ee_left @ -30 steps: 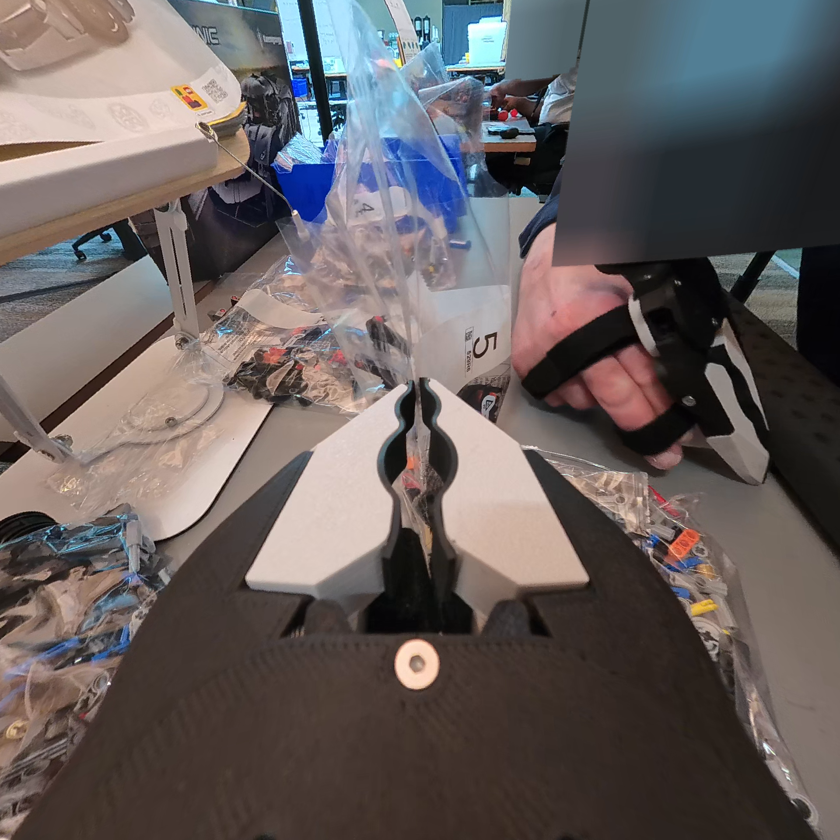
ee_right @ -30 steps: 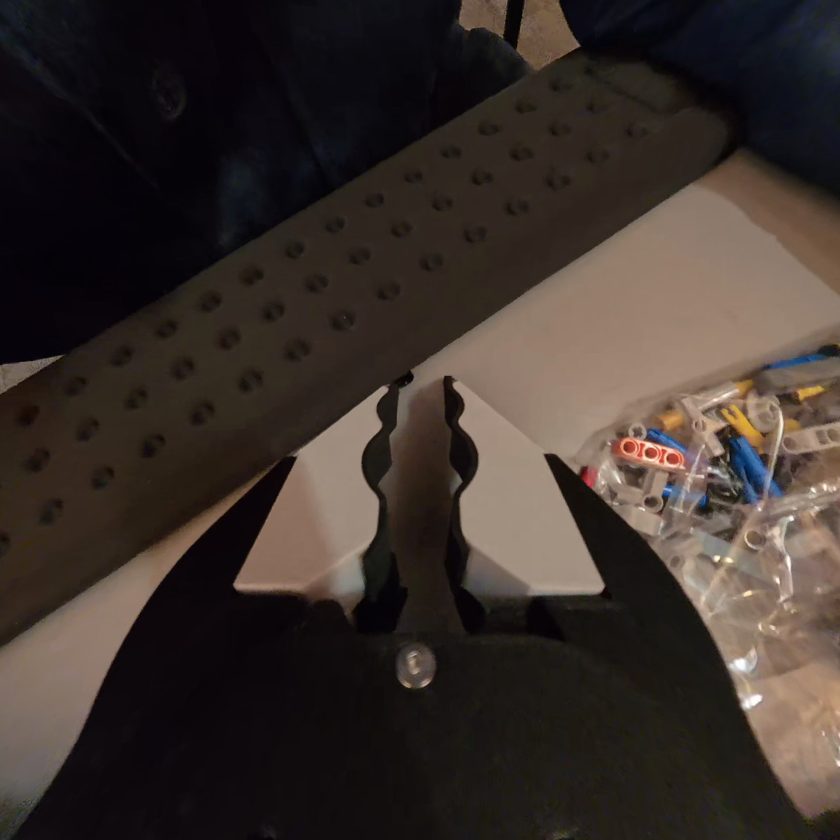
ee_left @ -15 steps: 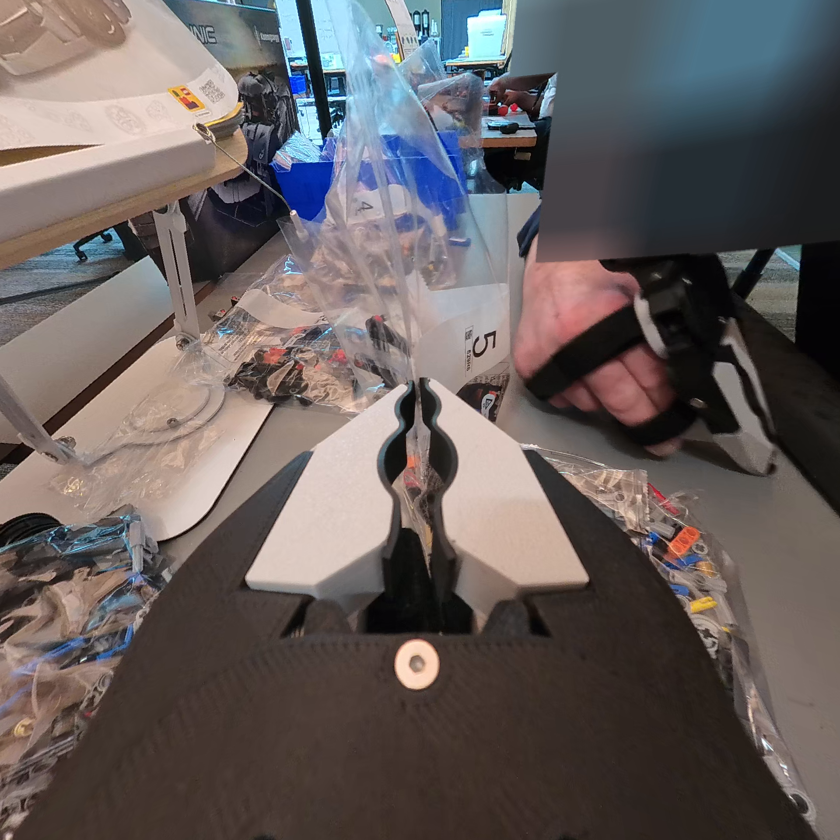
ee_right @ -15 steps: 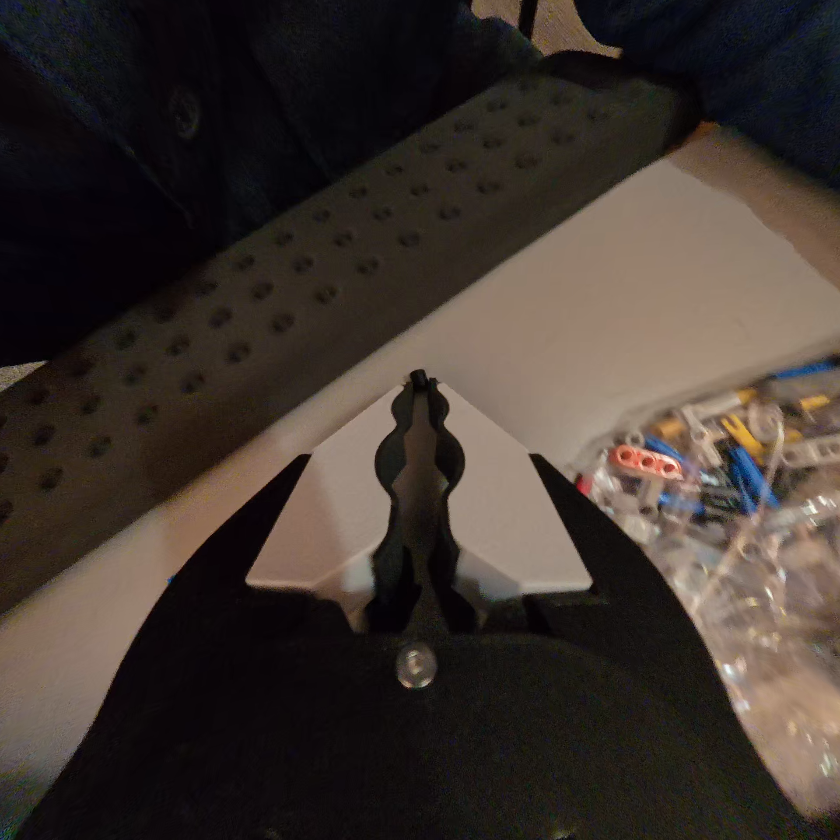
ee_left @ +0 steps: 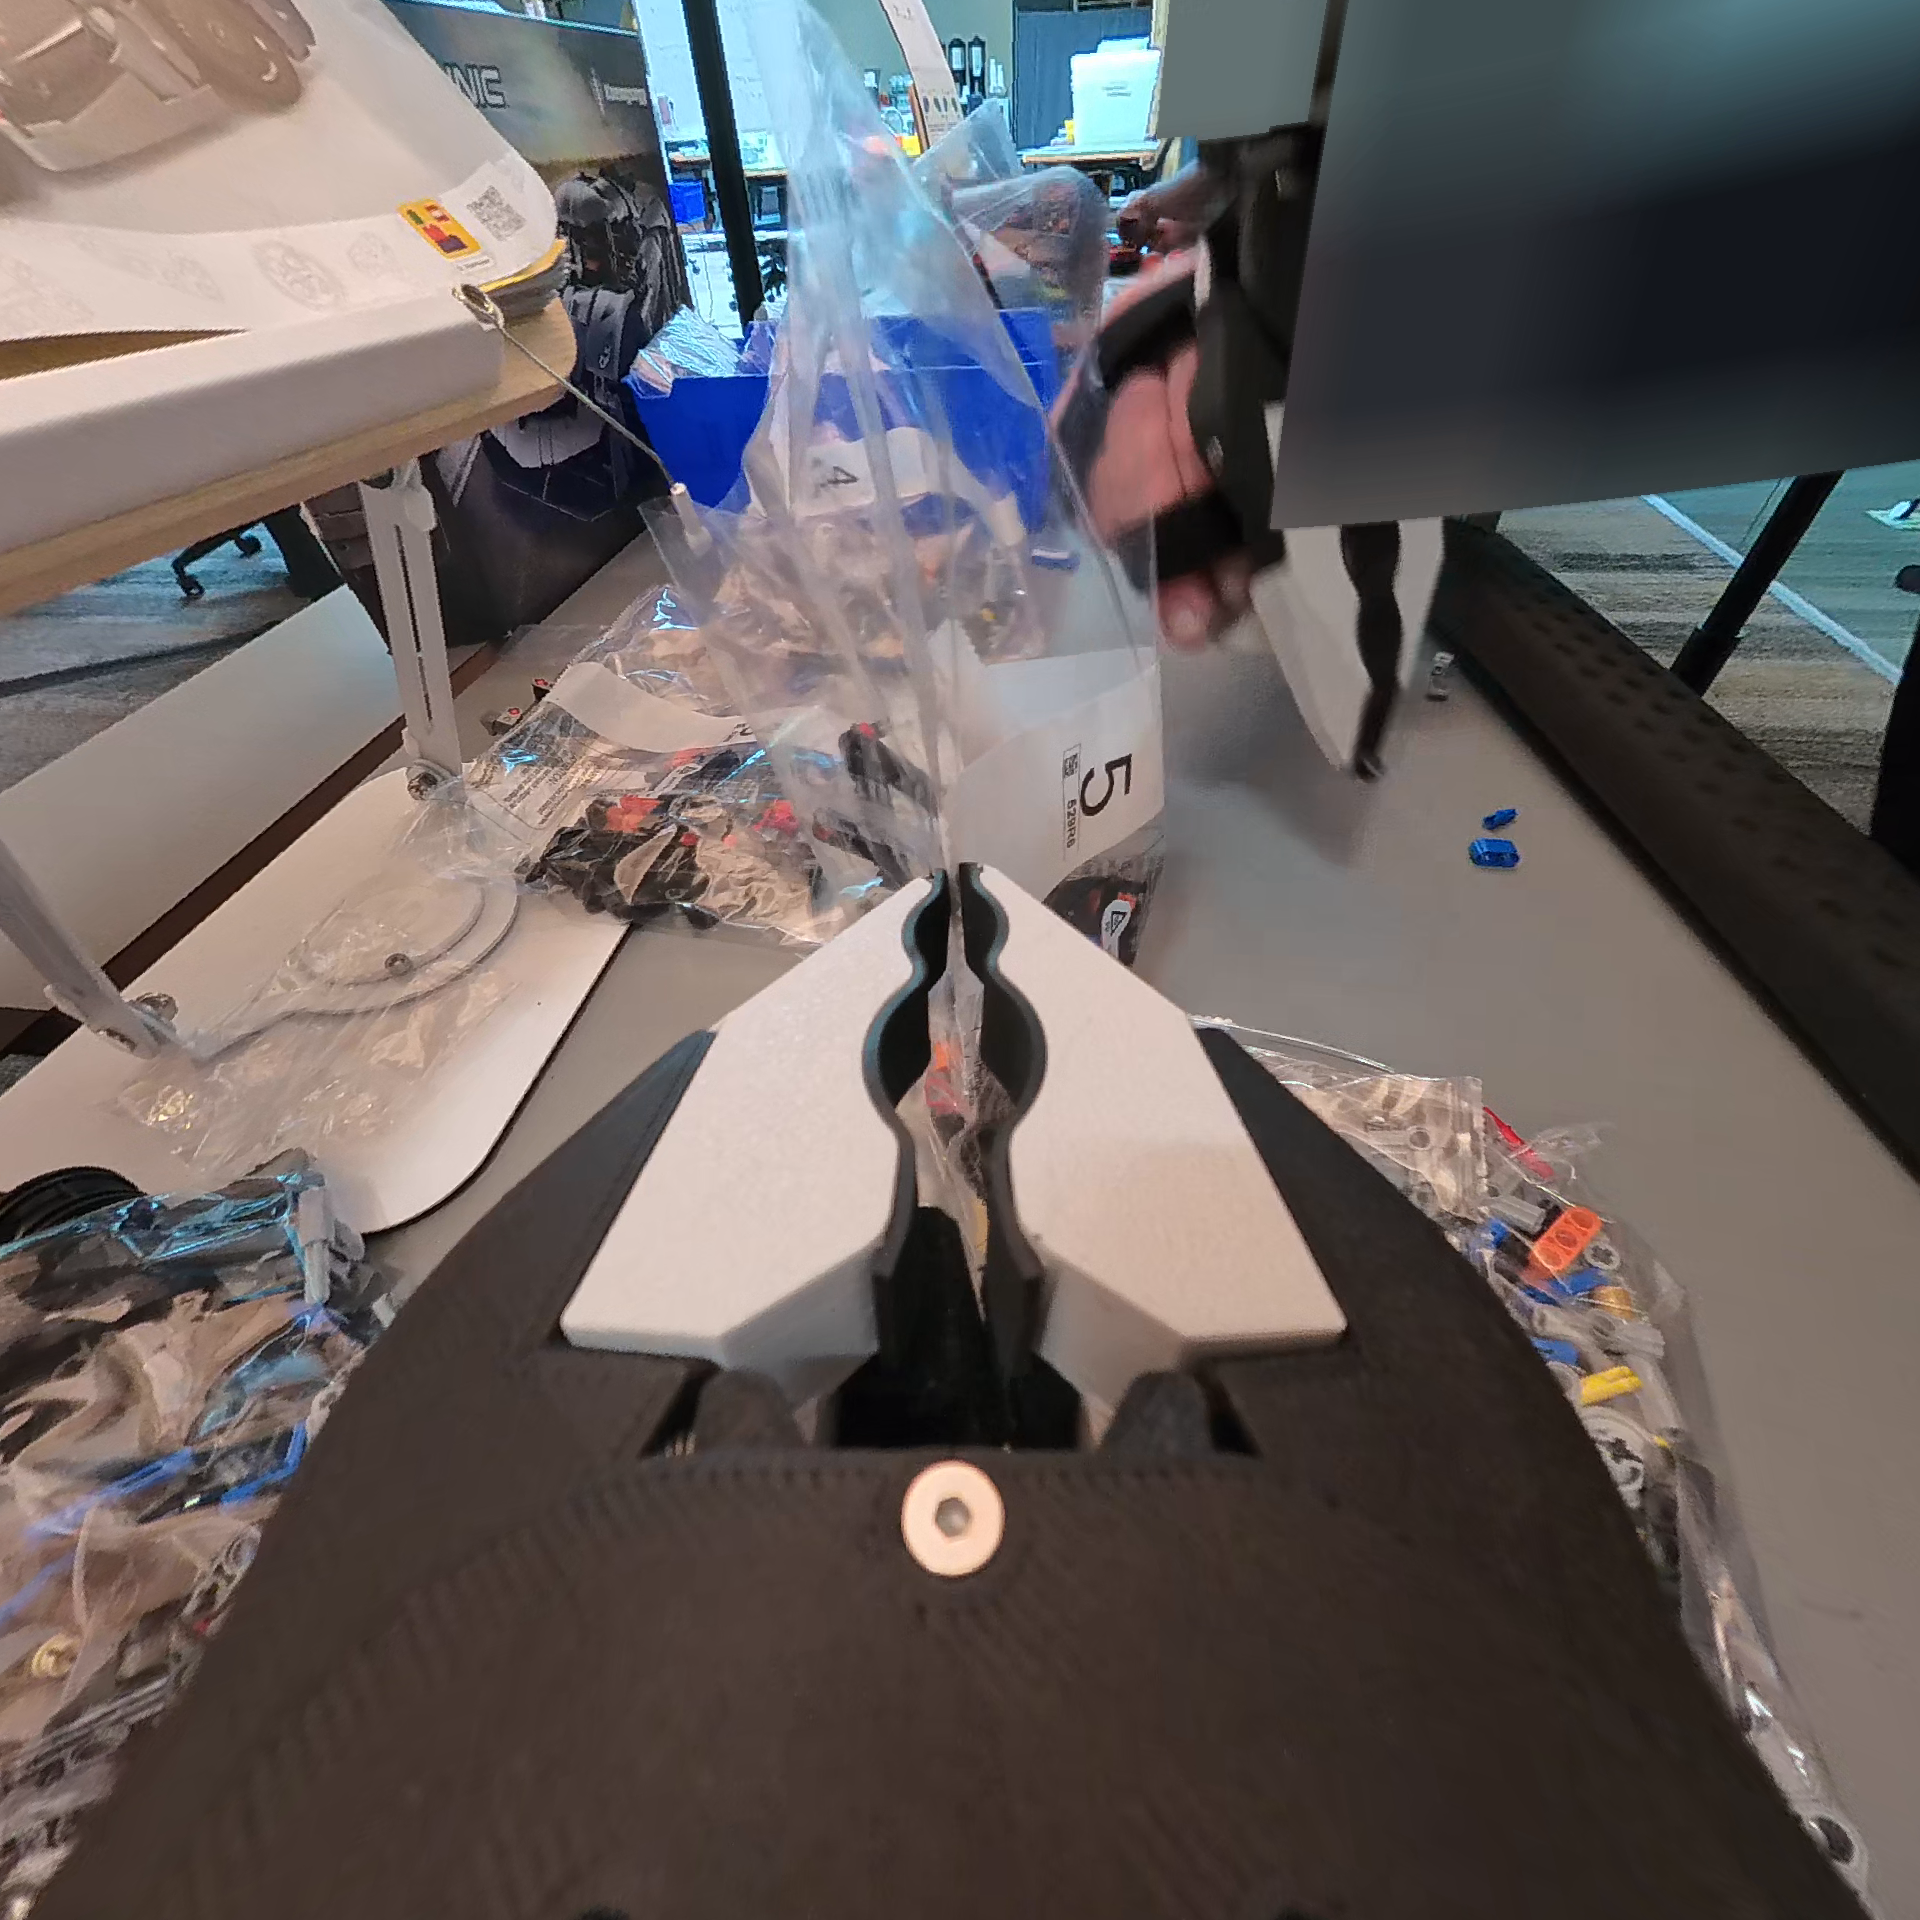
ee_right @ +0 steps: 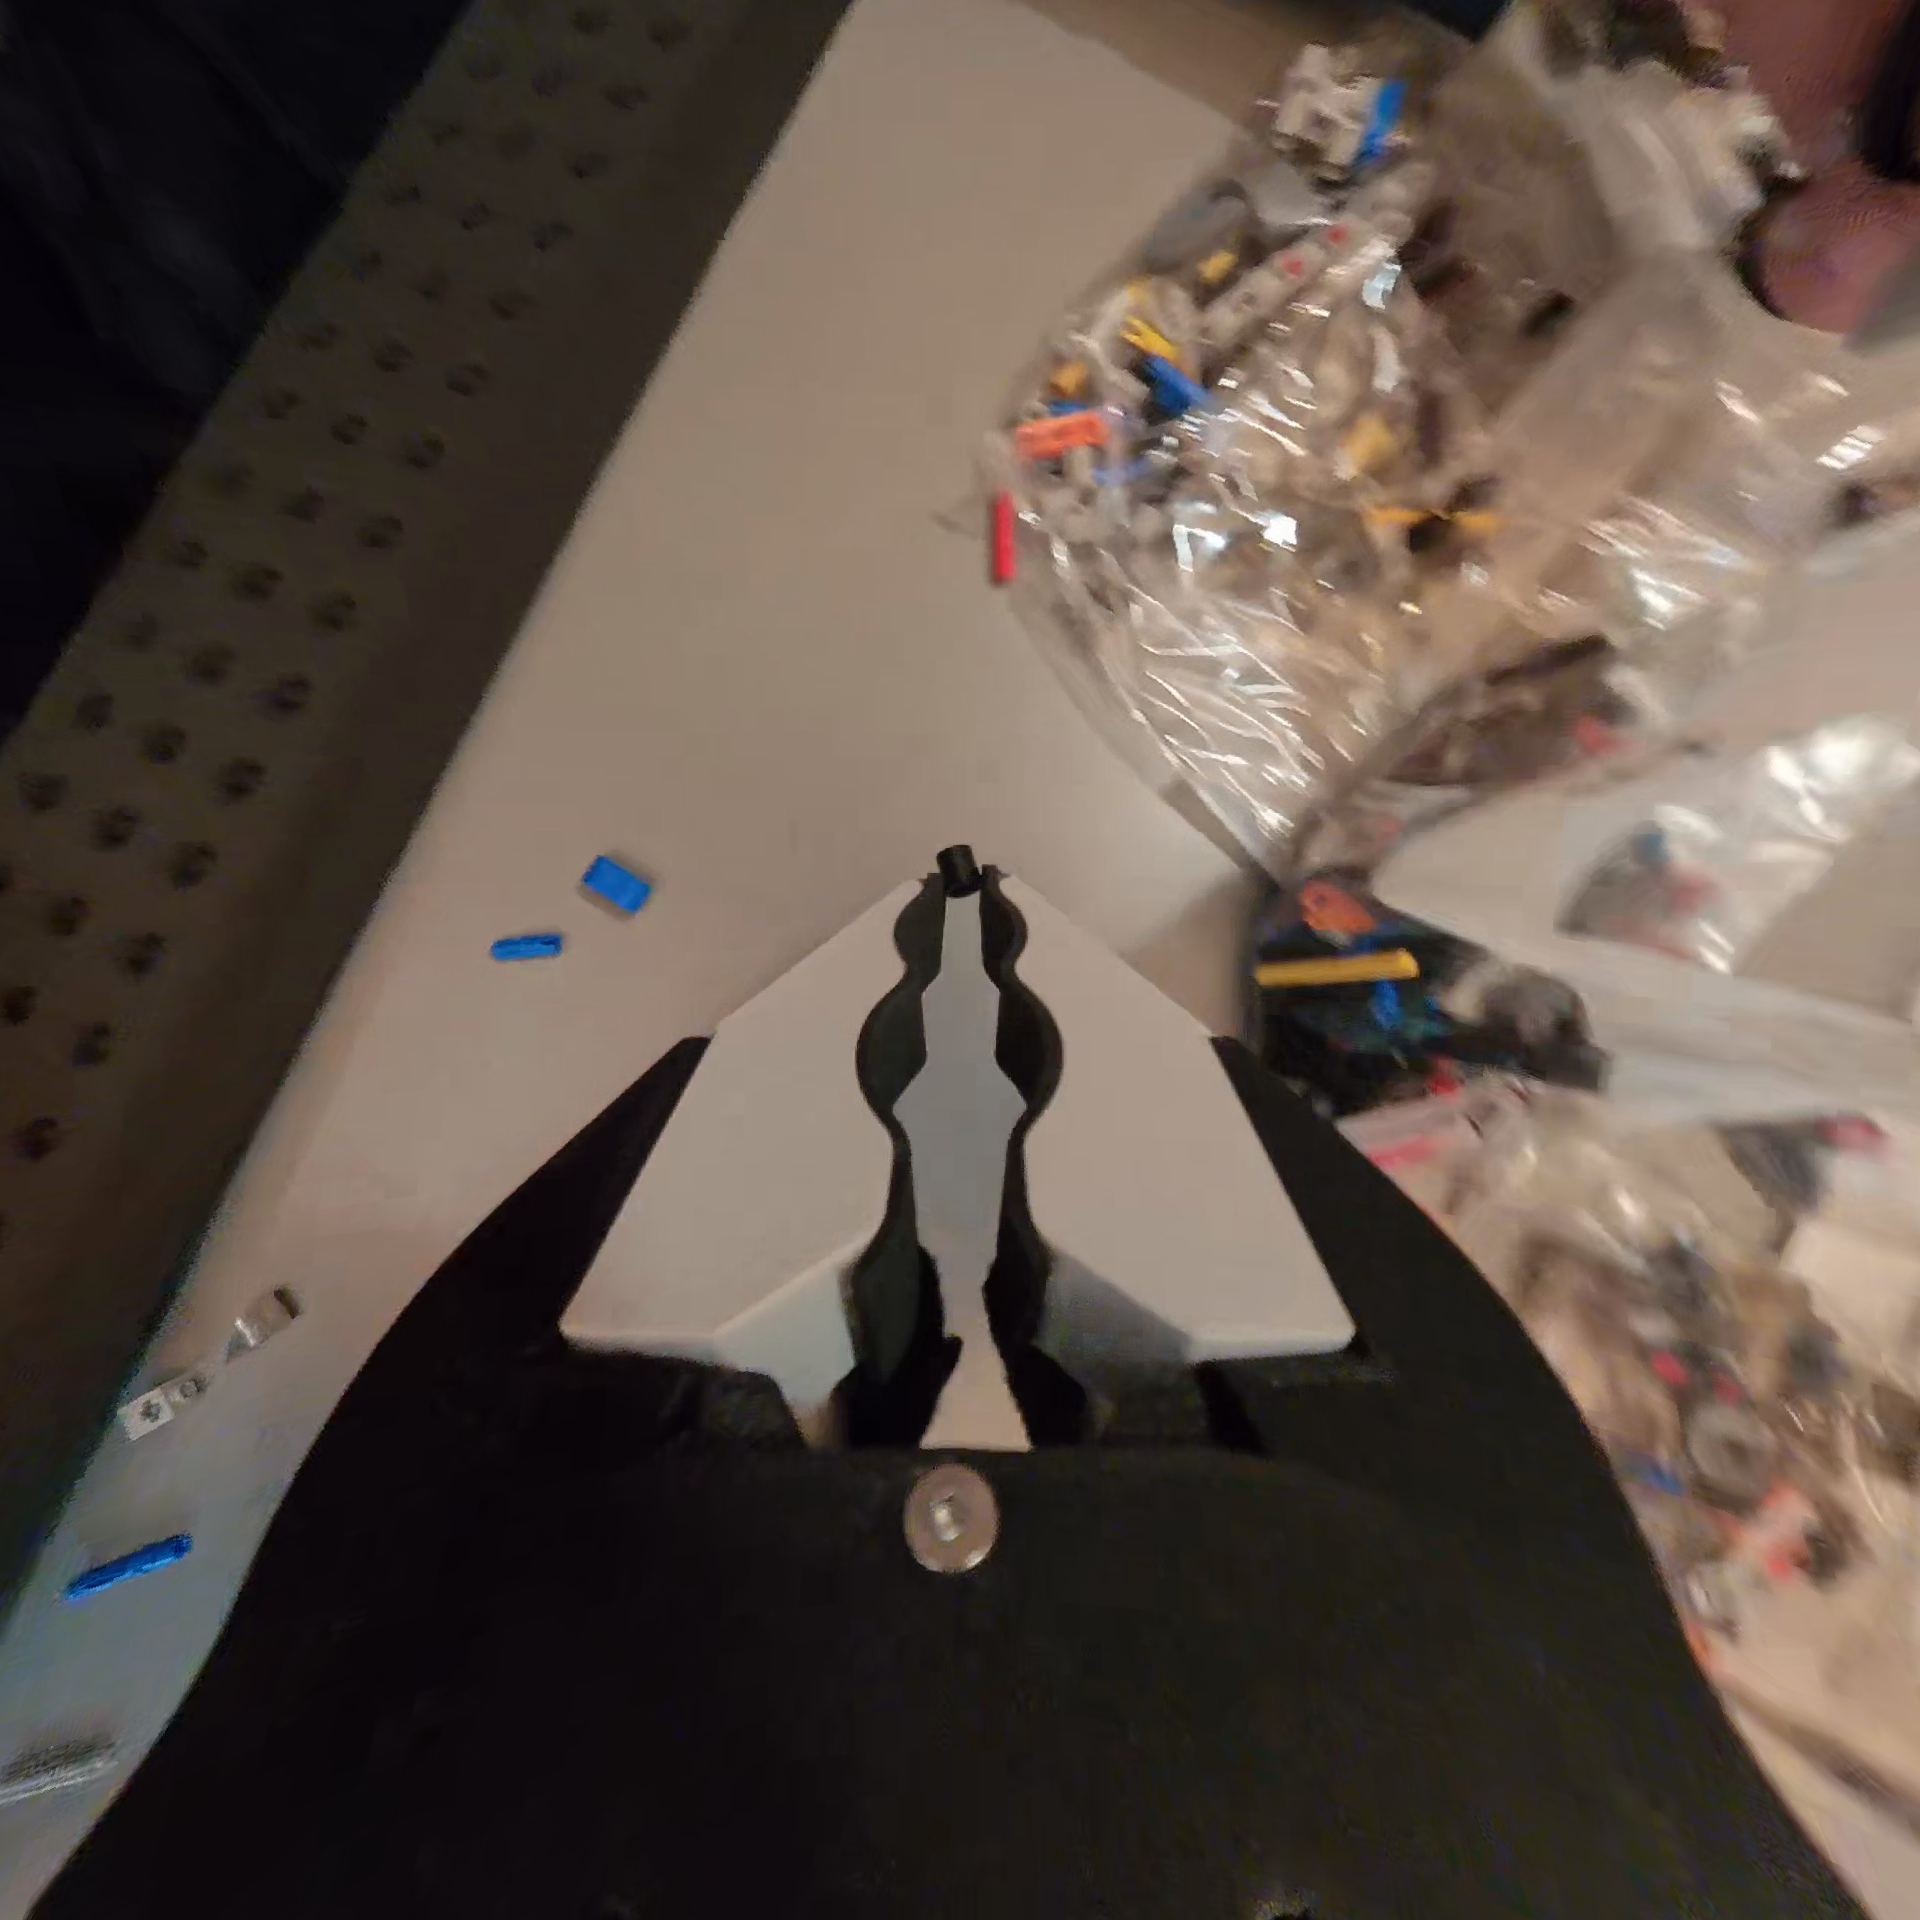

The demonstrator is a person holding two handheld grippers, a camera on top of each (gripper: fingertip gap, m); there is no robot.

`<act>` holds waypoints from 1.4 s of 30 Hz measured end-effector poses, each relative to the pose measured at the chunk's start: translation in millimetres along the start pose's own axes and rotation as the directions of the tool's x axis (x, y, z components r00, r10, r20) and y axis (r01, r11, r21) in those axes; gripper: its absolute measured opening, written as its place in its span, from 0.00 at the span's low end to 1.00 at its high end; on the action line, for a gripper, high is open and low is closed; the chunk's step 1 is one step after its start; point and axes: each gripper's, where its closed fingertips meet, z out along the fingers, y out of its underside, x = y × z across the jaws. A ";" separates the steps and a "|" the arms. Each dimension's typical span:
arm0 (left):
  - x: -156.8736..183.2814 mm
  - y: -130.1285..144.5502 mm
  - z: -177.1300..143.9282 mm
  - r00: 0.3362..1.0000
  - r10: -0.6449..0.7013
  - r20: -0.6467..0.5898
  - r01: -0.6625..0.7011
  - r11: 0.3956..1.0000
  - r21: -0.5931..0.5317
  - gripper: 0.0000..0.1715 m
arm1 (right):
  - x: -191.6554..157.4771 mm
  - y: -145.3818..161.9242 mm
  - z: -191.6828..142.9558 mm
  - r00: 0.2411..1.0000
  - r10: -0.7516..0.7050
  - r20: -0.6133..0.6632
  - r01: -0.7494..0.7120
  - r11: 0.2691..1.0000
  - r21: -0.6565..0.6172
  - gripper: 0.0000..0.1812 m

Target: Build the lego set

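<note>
Several parts bags [ee_left: 665, 831] on grey table [ee_left: 1351, 987]

Print seen on: white label [ee_left: 1081, 800] of clear bag [ee_left: 935, 582], 12 o'clock; 2nd bag's label [ee_left: 836, 478] behind it; dark box [ee_left: 540, 94] & booklet sticker [ee_left: 442, 229], 10 o'clock. Wording not copied.

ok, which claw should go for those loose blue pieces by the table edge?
Right claw, though it already pinches a small black piece. The blue pieces lie just beside its tip; the left claw is clamped on a clear bag.
</note>
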 end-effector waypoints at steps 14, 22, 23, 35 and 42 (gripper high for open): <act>-0.5 0.4 -4.1 1.000 -0.009 -0.006 0.009 1.000 0.015 0.00 | 105.6 -46.8 -93.2 0.897 0.210 -0.388 -0.127 0.965 0.229 0.02; 0.8 -0.6 -4.2 1.000 0.000 -0.012 0.000 1.000 0.023 0.00 | 145.4 -25.0 -109.6 0.840 0.311 -0.444 -0.261 0.950 0.172 0.02; 0.4 -0.6 -4.4 1.000 0.003 -0.009 -0.003 1.000 0.024 0.00 | 143.2 -28.8 -98.3 0.862 0.309 -0.402 -0.263 0.950 0.168 0.02; 0.9 -0.6 -4.9 1.000 0.001 -0.015 -0.001 1.000 0.026 0.00 | 139.2 -21.2 -100.9 0.809 0.391 -0.439 -0.360 0.920 0.156 0.17; 0.7 -0.6 -4.4 1.000 0.000 -0.016 0.001 1.000 0.025 0.00 | 23.2 22.3 -80.6 0.875 0.423 -0.235 -0.438 0.899 -0.013 0.25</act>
